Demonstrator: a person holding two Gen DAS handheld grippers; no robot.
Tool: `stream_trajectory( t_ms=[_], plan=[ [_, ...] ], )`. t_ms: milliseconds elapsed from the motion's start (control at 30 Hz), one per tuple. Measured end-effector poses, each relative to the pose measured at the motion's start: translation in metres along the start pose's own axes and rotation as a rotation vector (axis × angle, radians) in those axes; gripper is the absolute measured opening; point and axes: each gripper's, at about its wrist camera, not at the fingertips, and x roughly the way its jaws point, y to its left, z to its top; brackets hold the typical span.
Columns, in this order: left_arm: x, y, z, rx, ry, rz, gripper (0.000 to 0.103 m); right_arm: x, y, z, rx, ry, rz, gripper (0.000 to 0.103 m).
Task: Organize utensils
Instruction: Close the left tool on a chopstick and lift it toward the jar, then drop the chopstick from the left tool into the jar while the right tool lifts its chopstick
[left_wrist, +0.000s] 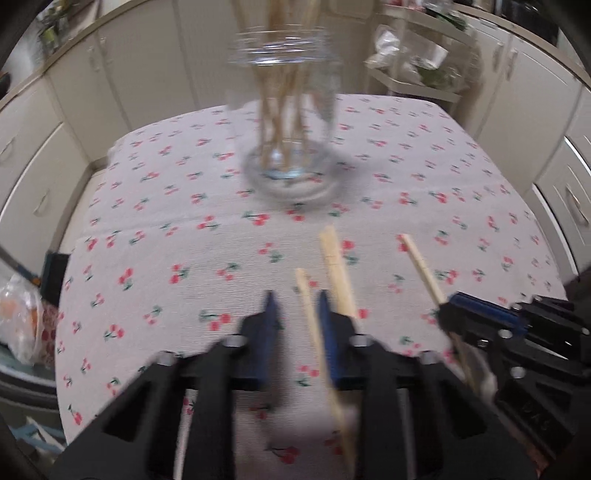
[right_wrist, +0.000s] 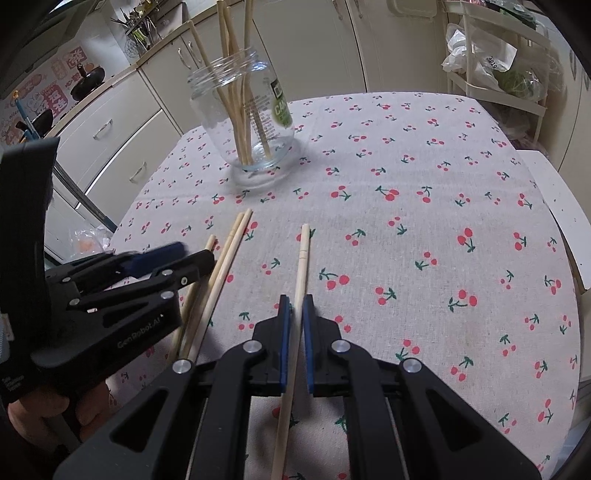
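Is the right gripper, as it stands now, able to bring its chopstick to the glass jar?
Probably yes. The right gripper is shut on one chopstick, and only bare tablecloth lies between it and the open glass jar.

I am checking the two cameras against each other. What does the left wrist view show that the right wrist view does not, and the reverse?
Only the left wrist view: a dark box beside the table's left edge. Only the right wrist view: the jar's green label and pink wall stickers. Both: the glass jar of chopsticks, the cherry tablecloth, the left claw, and the right claw shut on a chopstick.
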Motion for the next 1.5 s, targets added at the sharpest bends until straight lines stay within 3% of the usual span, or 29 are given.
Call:
stream_trajectory(
  t_ms=[200,333,400,600,700,967,1067,1167,1300,1500],
  plan=[
    [0.002,0.004,0.006,0.014,0.06,-0.091,0.005,0.005,-0.001,0.007,0.005,0.004,0.016,0.012],
    [0.006,0.001,0.015,0.053,0.131,-0.086,0.006,0.009,0.005,0.012,-0.023,0.008,-0.002,0.014],
    [0.006,-0.002,0.017,0.067,0.151,-0.075,0.006,0.009,0.007,0.012,-0.045,0.006,-0.026,0.009],
    [0.001,0.002,0.016,0.043,0.135,-0.082,0.005,0.007,0.001,0.01,-0.011,-0.001,-0.003,0.006],
    [-0.024,0.014,0.023,-0.007,0.033,-0.096,0.005,0.006,-0.009,0.01,0.058,0.003,0.049,0.006],
    [-0.112,0.056,0.085,-0.211,-0.457,-0.225,0.005,0.006,-0.015,0.008,0.12,-0.003,0.091,0.006],
    [-0.135,0.06,0.11,-0.253,-0.614,-0.201,0.005,0.005,-0.017,0.007,0.125,-0.007,0.096,0.006],
    [-0.151,0.056,0.129,-0.273,-0.76,-0.123,0.005,0.005,-0.017,0.006,0.124,-0.008,0.096,0.006],
    [-0.156,0.052,0.15,-0.294,-0.872,-0.064,0.005,0.005,-0.016,0.007,0.123,-0.007,0.094,0.006],
    [-0.149,0.048,0.169,-0.318,-0.95,-0.016,0.005,0.006,-0.014,0.008,0.103,-0.006,0.079,0.006]
  ],
)
